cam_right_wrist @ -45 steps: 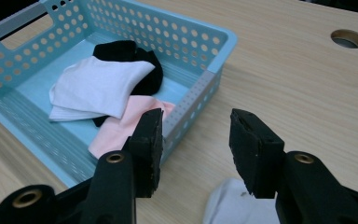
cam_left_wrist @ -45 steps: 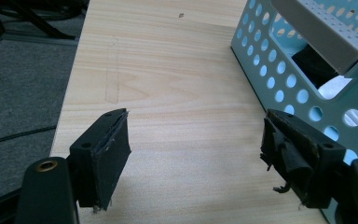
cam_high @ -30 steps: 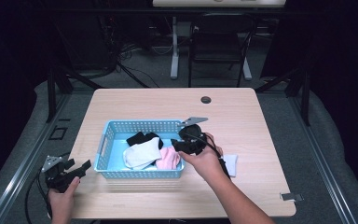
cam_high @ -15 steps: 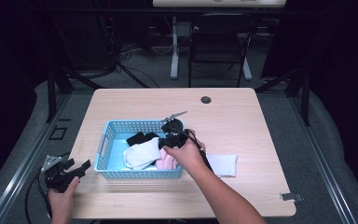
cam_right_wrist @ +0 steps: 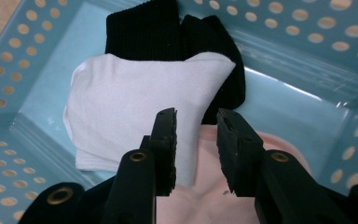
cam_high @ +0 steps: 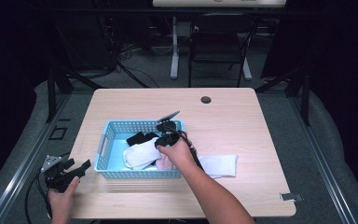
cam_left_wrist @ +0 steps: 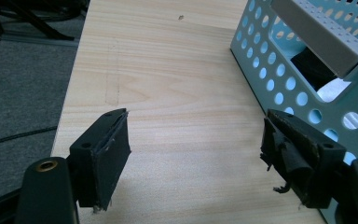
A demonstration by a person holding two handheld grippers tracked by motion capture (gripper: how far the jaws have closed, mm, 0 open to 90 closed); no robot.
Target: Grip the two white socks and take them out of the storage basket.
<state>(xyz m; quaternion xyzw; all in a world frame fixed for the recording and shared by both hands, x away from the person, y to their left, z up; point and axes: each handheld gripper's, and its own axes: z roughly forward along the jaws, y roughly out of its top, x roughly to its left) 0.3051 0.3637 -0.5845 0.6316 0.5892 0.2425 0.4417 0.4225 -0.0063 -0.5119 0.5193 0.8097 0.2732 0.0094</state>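
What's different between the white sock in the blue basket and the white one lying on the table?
The white sock in the basket lies bunched on a black sock, beside a pink one; the white sock on the table lies flat and alone on the wood. The right gripper hovers over the basket sock, while the table sock sits beside the forearm, away from either gripper. Both are plain white.

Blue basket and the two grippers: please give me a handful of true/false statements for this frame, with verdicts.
1. The blue basket holds white, black and pink fabric. True.
2. The right gripper clamps the white sock. False: its jaws are parted above the fabric, gripping nothing.
3. The left gripper is open beside the basket. True.
4. A white cloth lies on the table right of the basket. True.
5. The left gripper reaches inside the basket. False: it is outside, at the table's edge.
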